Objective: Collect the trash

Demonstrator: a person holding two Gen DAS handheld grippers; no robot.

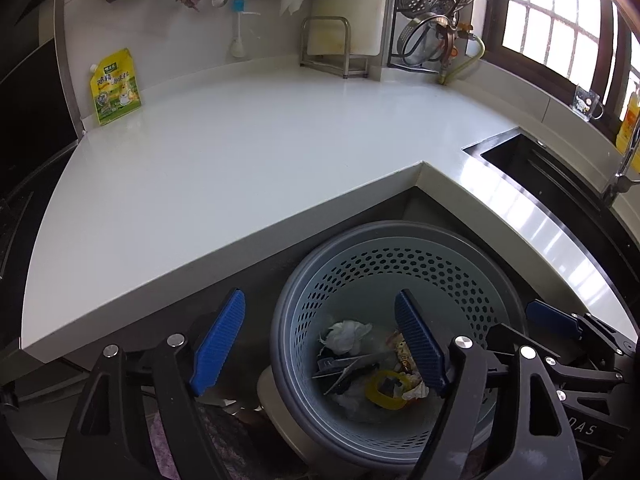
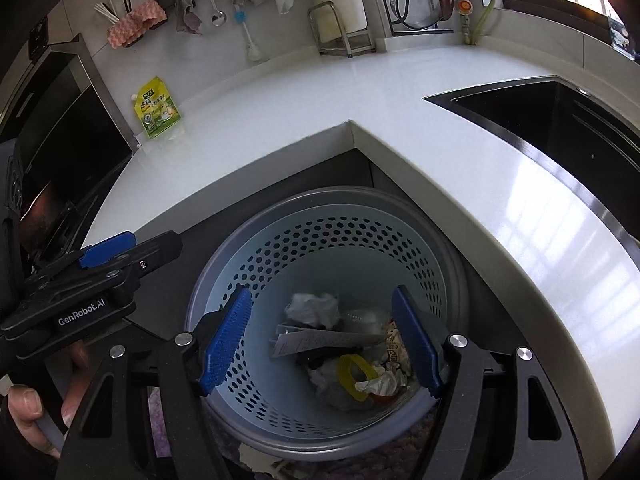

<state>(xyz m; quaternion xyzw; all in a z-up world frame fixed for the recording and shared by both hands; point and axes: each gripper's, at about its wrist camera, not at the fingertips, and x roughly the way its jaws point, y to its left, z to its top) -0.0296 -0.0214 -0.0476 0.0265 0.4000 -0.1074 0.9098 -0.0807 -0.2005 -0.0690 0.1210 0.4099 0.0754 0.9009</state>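
Both the left gripper (image 1: 320,344) and the right gripper (image 2: 322,340) are being held wide open and empty over the perforated bin (image 2: 448,280). Judging by the trash (image 2: 344,348) lying inside, the drop is being finished; the jaws are best being kept clear of the rim.

Glossy smooth white countertop (image 1: 248,152), perforated matt plastic bin (image 2: 328,248), ribbed blue fingers (image 2: 226,340), crumpled paper (image 2: 314,310).

Below my view the glossy white L-shaped stone table (image 1: 240,152) carried a yellow-green spouted refill pouch (image 1: 115,87) leaning at its back wall, a steel bar rack (image 1: 334,50) farther along, and a wire dish rack (image 1: 420,56) in the corner.
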